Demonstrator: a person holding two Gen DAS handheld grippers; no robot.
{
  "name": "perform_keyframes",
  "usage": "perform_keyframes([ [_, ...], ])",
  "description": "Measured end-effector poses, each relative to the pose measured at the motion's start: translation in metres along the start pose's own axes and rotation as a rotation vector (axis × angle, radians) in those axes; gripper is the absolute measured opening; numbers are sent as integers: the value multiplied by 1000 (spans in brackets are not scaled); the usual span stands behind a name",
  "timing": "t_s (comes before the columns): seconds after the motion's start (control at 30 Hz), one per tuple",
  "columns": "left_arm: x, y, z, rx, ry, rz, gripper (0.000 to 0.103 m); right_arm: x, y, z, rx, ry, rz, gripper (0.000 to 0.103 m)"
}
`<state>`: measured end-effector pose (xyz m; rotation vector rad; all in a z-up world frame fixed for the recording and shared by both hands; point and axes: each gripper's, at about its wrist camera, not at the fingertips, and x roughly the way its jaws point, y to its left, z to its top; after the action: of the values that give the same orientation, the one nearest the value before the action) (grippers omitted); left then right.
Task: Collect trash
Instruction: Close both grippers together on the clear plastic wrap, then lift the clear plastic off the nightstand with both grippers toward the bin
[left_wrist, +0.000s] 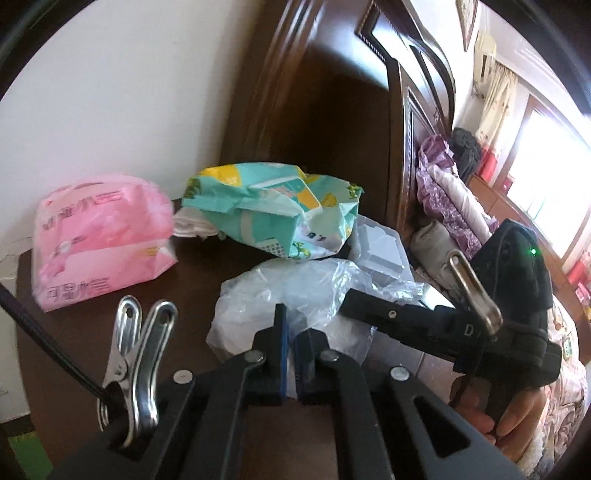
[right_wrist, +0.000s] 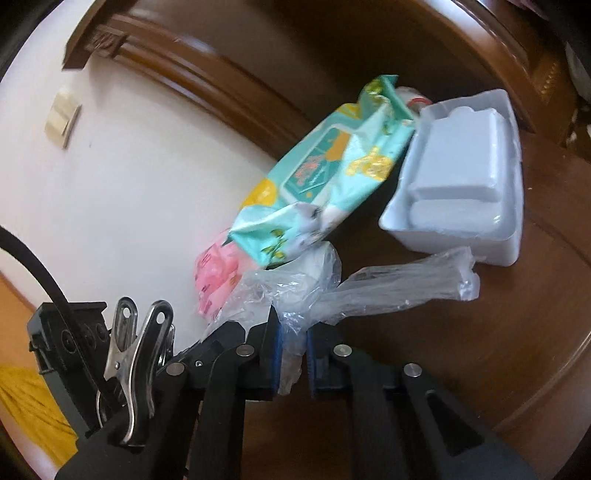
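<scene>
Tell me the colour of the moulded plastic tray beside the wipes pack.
Pale bluish-white tray, plain with no pattern; clearest in the right wrist view.

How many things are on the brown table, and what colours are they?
Pink: 1, the pink tissue pack
Teal and yellow: 1, the wipes pack
Clear: 1, the crinkly plastic bag, pinched by both the left claw and the right claw
Pale grey-white: 1, the plastic tray
Total: 4
</scene>
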<state>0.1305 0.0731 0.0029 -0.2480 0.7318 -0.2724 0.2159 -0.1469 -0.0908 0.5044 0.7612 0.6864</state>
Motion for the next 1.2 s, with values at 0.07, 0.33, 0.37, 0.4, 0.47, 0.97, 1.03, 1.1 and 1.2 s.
perform_keyframes([
  [0.07, -12, 2, -3, -16, -28, 1, 2, 1, 9, -6, -19, 1, 5, 11],
  [0.33, -60, -17, -13, 1, -212, 49, 2, 0, 39, -18, -134, -13, 54, 11],
  [0.37, -64, -22, -15, 13, -230, 56, 2, 1, 43, -18, -150, -17, 60, 11],
  [0.4, -69, -28, -19, 28, -253, 59, 2, -4, 46, -16, -162, -22, 62, 11],
  [0.47, -77, -36, -24, 42, -283, 62, 2, -12, 55, -18, -207, -46, 66, 11],
  [0.97, -90, -68, -29, 45, -324, -4, 2, -92, 63, -34, -395, -182, 1, 11],
  [1.03, -90, -73, -30, 58, -322, -5, 2, -95, 63, -36, -401, -186, -10, 11],
  [1.1, -90, -78, -31, 73, -327, -1, 2, -98, 62, -35, -405, -191, -15, 11],
  [1.2, -88, -83, -32, 82, -328, -8, 2, -106, 59, -35, -413, -202, -13, 11],
])
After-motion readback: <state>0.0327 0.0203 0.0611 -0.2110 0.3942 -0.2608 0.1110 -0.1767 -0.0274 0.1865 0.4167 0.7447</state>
